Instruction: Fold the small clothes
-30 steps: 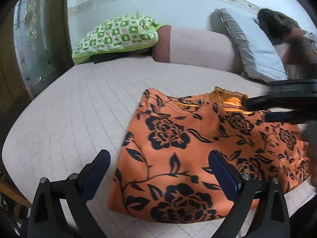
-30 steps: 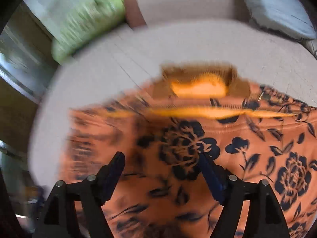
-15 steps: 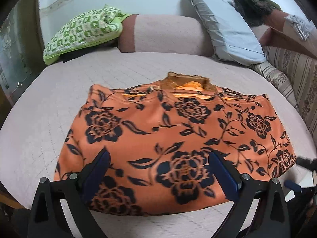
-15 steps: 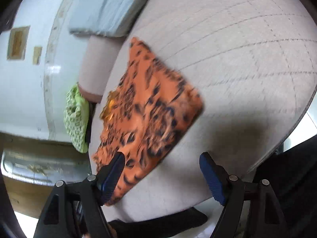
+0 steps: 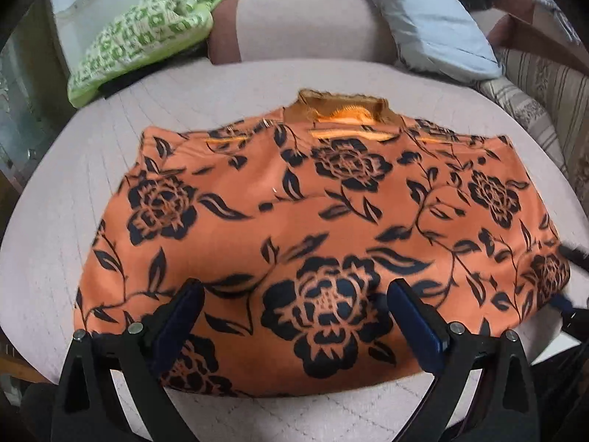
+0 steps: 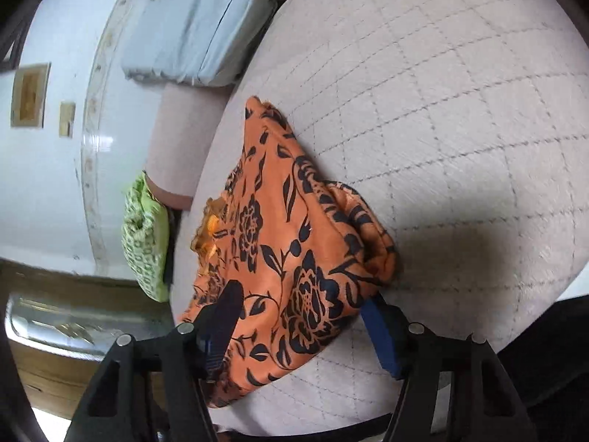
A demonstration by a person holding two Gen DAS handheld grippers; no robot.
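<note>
Grippers (image 5: 294,316) (image 6: 302,316) straddle orange floral garment (image 5: 294,202) — right jaws closing, seemingly unclamped.

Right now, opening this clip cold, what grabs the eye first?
The orange garment with black roses, spread on the pale quilted bed cover. Behind it lie a green-and-white patterned pillow and a grey-blue pillow. The right tongs, rolled sideways, straddle the garment's corner, jaws just closing.

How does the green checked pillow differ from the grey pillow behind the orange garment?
The green checked pillow is patterned in green and white; the grey pillow is plain. The green one lies at the far left, the grey one leans at the far right. Both sit behind the orange garment.
</note>
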